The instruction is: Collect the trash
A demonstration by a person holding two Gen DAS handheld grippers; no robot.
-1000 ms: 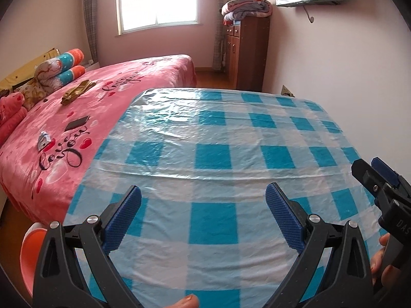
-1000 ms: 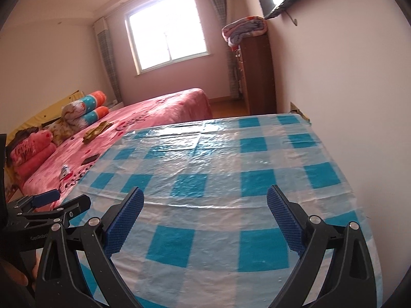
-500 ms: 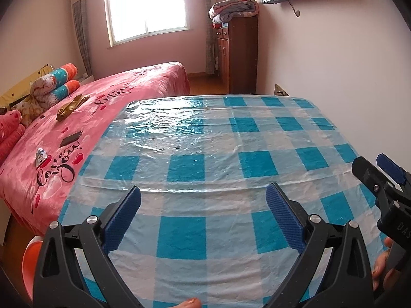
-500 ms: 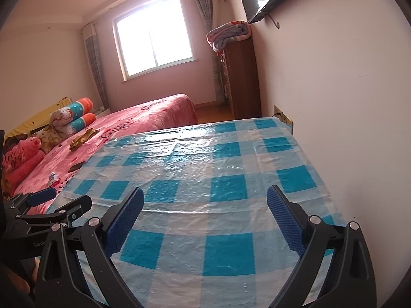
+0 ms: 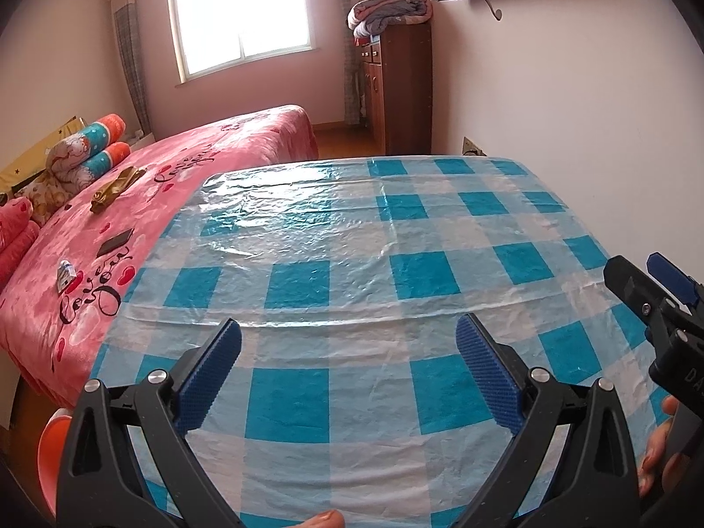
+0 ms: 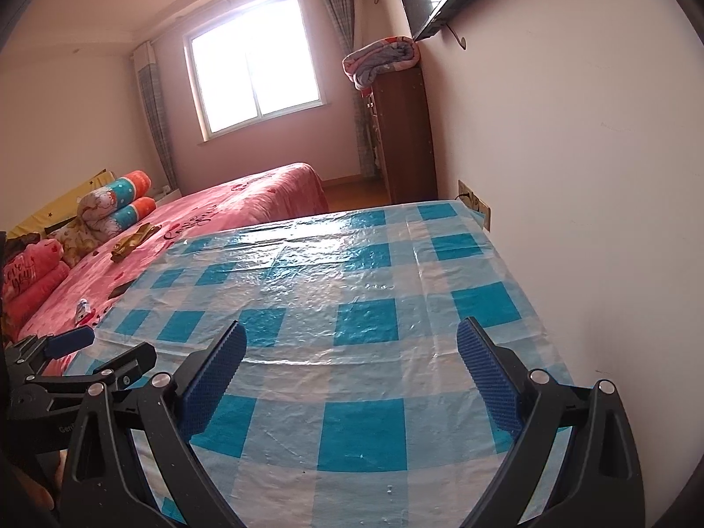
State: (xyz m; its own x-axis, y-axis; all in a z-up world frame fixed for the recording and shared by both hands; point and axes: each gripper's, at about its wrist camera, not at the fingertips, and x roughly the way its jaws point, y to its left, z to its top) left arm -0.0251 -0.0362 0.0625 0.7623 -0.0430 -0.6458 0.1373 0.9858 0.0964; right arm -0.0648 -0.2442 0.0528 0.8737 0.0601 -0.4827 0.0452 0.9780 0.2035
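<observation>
Hovering over checked tablecloth (image 5: 352, 290) | left gripper (image 5: 347, 374) is gaping wide, gripping nothing | right gripper (image 6: 352, 374) is likewise spread, holding nothing | small wrapper (image 5: 64, 273) and gold crumpled piece (image 5: 115, 188) are lying on pink bed (image 5: 185, 163), left of table

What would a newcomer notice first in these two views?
The blue-and-white checked plastic tablecloth fills the foreground under both open grippers, left gripper and right gripper. To its left lies the pink blanketed bed, with a crumpled gold wrapper and a small white packet on it.
</observation>
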